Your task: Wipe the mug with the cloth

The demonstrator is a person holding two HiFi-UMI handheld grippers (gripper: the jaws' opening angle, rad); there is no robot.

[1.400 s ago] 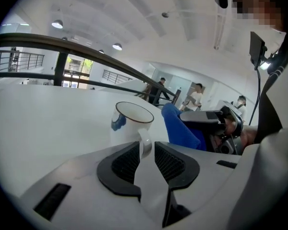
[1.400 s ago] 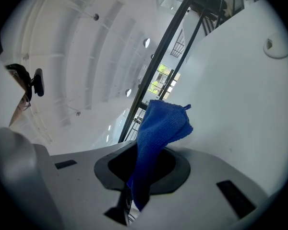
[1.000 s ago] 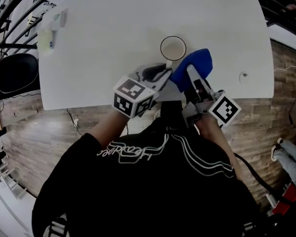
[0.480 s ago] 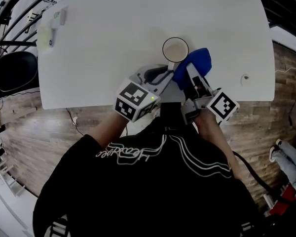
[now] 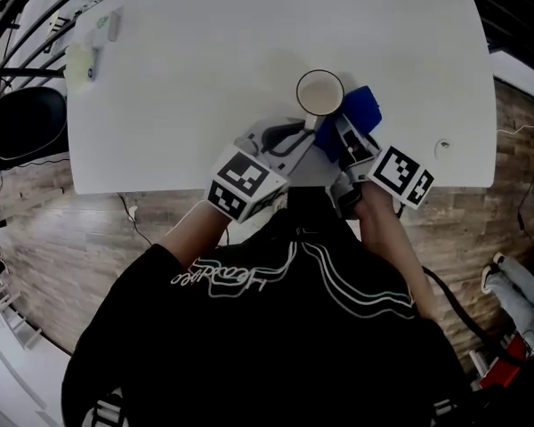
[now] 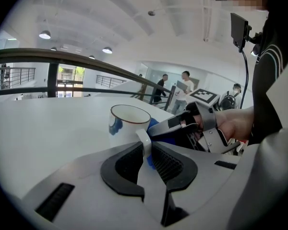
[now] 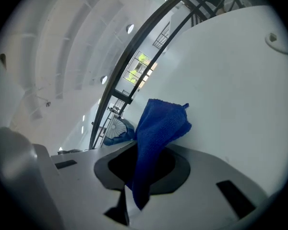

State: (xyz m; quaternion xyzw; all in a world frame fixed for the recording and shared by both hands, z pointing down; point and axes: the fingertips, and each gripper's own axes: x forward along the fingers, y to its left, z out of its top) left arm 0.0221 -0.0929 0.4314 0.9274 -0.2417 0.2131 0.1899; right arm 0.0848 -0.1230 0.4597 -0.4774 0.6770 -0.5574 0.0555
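Head view: we noted a white table (image 5: 205,60) with the mug (image 5: 319,93) standing upright near its front edge, mouth open to the camera. The left gripper (image 5: 303,132) and the right gripper (image 5: 341,134) met just in front of it.
Head view alone: it gave the whole layout, with the blue cloth (image 5: 361,108) bunched at the mug's right. It did not show how either pair of jaws stood.
Left gripper view alone: the mug's handle (image 6: 145,143) sat between the jaws of the left gripper (image 6: 147,153), which were pressed in on it from both sides. The mug (image 6: 127,123) rose just beyond the jaw tips and bore a blue mark on its side.
Right gripper view alone: the jaws of the right gripper (image 7: 143,178) were clamped on the cloth (image 7: 158,128). One fold stuck out past them over the table (image 7: 240,104).
Cloth against mug: the cloth lay at the mug's right, by the handle. We could not tell whether they touched.
Background, left gripper view: people (image 6: 185,87) stood beyond a railing (image 6: 86,61).
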